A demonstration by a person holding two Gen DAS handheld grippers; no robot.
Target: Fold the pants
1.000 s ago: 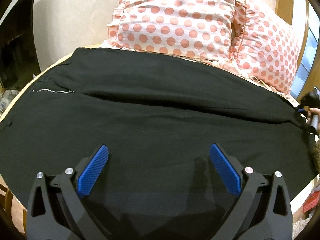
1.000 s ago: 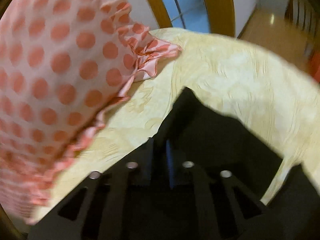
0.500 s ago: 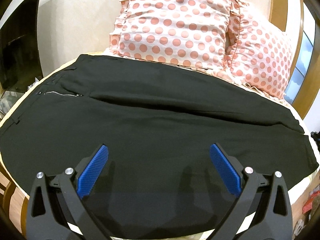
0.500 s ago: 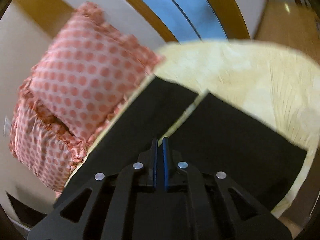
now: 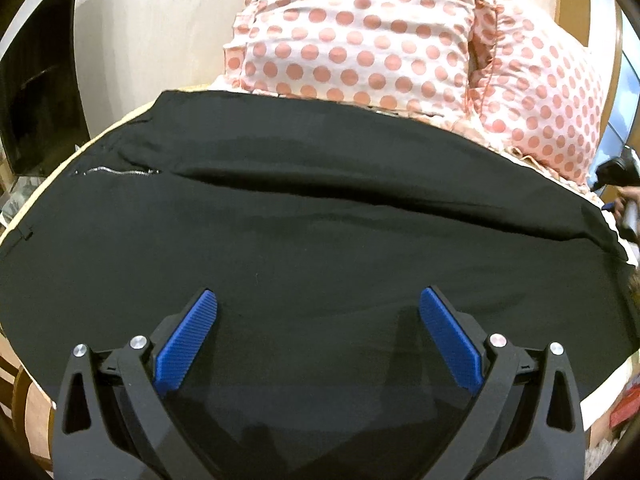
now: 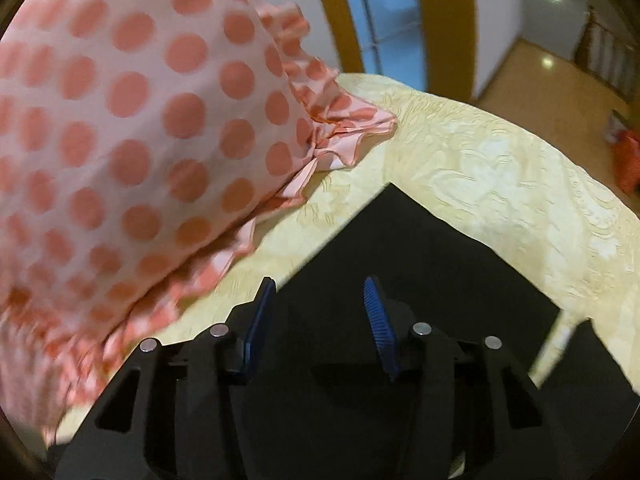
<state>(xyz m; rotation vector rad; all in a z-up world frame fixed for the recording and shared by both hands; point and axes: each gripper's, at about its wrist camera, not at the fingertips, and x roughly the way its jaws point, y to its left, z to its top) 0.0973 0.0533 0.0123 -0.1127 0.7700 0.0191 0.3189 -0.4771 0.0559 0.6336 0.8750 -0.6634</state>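
Both our claws, left (image 5: 318,312) and right (image 6: 320,300), are spread over the pants (image 5: 320,220); grabbing one layer could drag them askew.

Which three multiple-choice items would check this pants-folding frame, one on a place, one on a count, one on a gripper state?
1. Where do the black pants lie?
A. spread on the bed, in front of the pillows
B. hanging from a chair
C. inside a basket

2. How many polka-dot pillows show in the left wrist view?
A. one
B. two
C. four

3. How does the right gripper stand?
A. shut on the pants
B. shut on a pillow
C. open, holding nothing

Answers:
1. A, since the pants are spread flat over the yellow bedspread just below the pillows.
2. B, since two dotted pillows sit side by side behind the pants.
3. C, since its blue pads stand apart above the leg end with no cloth between them.
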